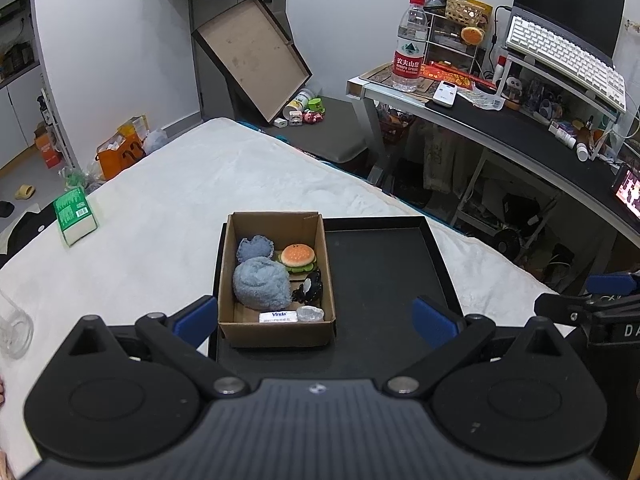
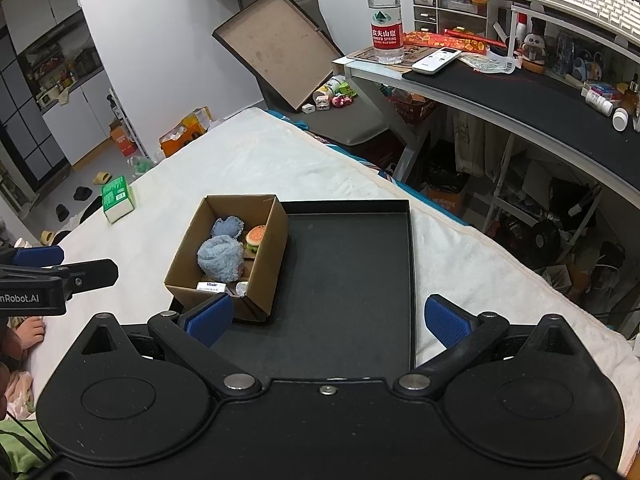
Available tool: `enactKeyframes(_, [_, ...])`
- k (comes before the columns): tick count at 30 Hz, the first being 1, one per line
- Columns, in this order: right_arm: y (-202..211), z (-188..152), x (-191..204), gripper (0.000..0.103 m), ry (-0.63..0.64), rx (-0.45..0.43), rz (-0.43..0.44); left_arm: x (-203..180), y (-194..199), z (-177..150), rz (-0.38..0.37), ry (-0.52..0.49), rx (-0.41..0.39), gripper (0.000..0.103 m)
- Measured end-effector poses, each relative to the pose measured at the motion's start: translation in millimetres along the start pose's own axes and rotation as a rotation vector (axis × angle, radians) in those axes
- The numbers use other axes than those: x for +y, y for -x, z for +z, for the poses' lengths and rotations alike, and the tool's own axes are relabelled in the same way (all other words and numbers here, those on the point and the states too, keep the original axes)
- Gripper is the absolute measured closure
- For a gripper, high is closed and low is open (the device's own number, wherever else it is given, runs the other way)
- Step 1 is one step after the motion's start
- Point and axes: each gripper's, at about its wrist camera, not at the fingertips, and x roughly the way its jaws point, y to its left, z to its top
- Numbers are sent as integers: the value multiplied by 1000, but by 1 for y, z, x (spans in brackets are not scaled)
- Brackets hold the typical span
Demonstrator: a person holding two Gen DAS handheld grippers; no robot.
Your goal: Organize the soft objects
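A cardboard box (image 1: pixel 276 332) (image 2: pixel 264 276) stands in the left part of a black tray (image 1: pixel 380 280) (image 2: pixel 352 272) on the white bed. In it lie a blue fluffy cloth (image 1: pixel 261 283) (image 2: pixel 220 259), a blue heart-shaped pad (image 1: pixel 255 246) (image 2: pixel 227 226), a burger plush (image 1: pixel 298 258) (image 2: pixel 255 237), a black-and-white toy (image 1: pixel 309 289), a Vinda tissue pack (image 1: pixel 278 316) (image 2: pixel 212 286) and a small clear packet (image 1: pixel 311 313). My left gripper (image 1: pixel 315 316) is open and empty, just in front of the box. My right gripper (image 2: pixel 329 316) is open and empty over the tray's near end.
A green tissue pack (image 1: pixel 75 216) (image 2: pixel 117 199) lies on the bed at the left. A clear glass (image 1: pixel 14 328) stands at the far left edge. A cluttered desk (image 1: pixel 520 128) with a water bottle (image 2: pixel 385 16) is at the right, past the bed's edge.
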Motion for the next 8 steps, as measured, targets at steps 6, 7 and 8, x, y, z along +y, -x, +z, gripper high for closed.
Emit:
enactKeyframes(6, [-2, 0, 0, 0, -2, 7, -4, 0, -1, 0, -1, 2, 3, 1])
enactKeyframes(7, [-2, 0, 0, 0, -2, 7, -5, 0, -2, 0, -1, 3, 6, 1])
enactKeyframes(8, [-2, 0, 0, 0, -2, 6, -6, 0, -2, 0, -4, 1, 7, 1])
